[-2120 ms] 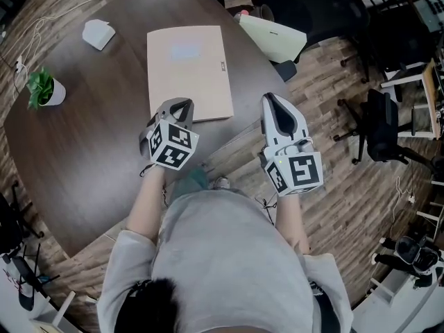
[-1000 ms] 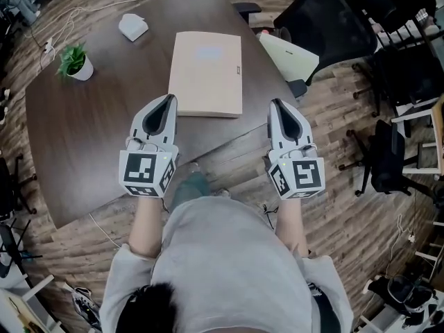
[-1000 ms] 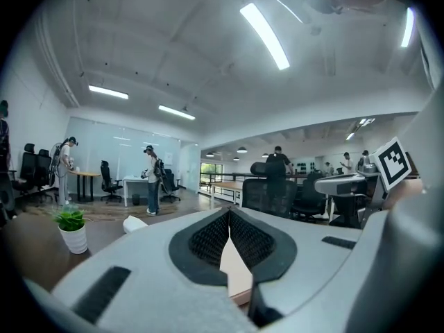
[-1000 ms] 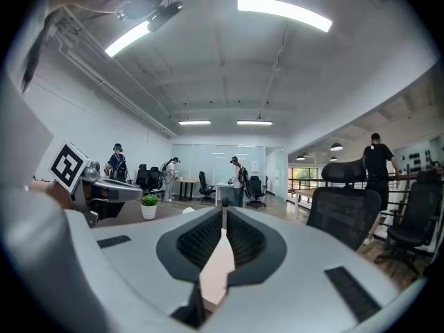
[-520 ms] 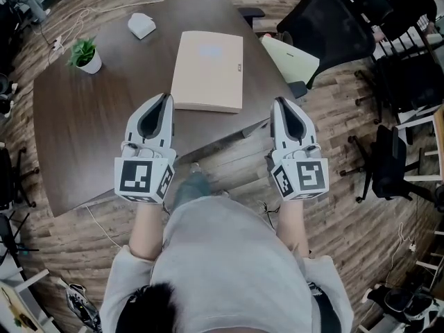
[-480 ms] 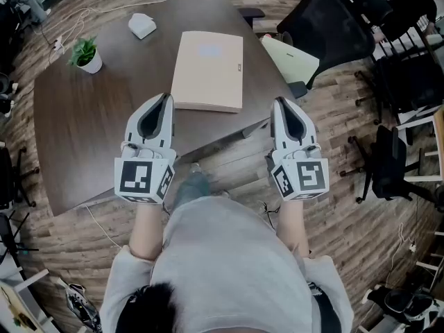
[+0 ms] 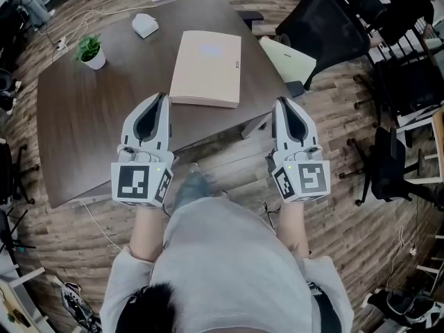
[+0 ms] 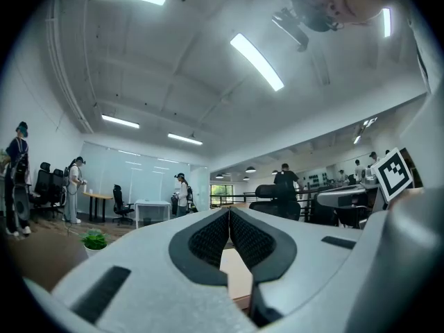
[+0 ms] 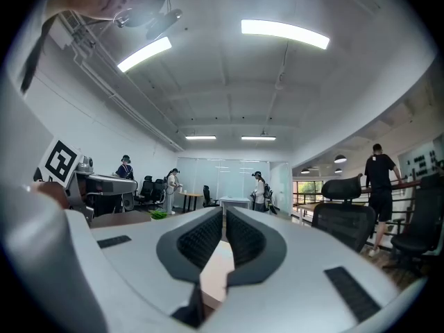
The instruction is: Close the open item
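**While both grippers hang idle, the case already lies flat**

Since the beige case (image 7: 206, 68) lies flat on the table (image 7: 76, 137) with its cover down and no gap along the edges I can see, I judge the closing step to be done. It sits mid-table toward the far side, right of the small potted plant (image 7: 91, 50) and nearer than the white object (image 7: 145, 24).

My left gripper (image 7: 162, 97) hovers over the near part of the table, just short of the case's near left corner and clear of it. Its jaws are pressed together on nothing. My right gripper (image 7: 282, 100) hangs off the table's near right edge, over the floor and well apart from the case. In its own view the pads meet at the tips, and only a sliver of the beige cover shows far behind them, so it holds nothing either.

If anything remains, I think it is a check. I would look along the right edge, where a small dark tab sits, to confirm the cover is fully seated. If it has sprung up, a light downward press with closed tips on the near corner should do. Otherwise both hands can rest where they are.
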`<action>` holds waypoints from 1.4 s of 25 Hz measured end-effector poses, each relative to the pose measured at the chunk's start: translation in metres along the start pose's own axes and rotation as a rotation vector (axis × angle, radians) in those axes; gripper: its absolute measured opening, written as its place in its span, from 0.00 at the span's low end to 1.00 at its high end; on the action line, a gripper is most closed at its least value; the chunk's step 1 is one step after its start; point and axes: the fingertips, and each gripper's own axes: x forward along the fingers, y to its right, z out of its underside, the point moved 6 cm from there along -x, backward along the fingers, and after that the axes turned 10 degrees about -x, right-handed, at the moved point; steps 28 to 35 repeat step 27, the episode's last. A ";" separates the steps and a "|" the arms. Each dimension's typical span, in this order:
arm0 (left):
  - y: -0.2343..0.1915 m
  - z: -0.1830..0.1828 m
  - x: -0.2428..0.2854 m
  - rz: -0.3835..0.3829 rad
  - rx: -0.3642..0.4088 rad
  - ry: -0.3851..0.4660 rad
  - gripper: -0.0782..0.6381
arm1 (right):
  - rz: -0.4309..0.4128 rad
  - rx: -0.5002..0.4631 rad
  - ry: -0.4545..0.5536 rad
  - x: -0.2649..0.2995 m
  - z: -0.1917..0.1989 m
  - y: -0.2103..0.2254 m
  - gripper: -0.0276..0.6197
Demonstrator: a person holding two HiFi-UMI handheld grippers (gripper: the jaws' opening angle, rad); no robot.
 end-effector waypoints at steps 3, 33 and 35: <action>0.006 -0.003 -0.008 0.001 0.002 0.015 0.12 | 0.000 -0.006 0.010 -0.009 -0.004 -0.001 0.08; 0.029 -0.006 -0.022 0.002 0.014 0.049 0.12 | 0.026 0.007 0.037 -0.037 -0.009 0.003 0.08; 0.029 -0.006 -0.022 0.002 0.014 0.049 0.12 | 0.026 0.007 0.037 -0.037 -0.009 0.003 0.08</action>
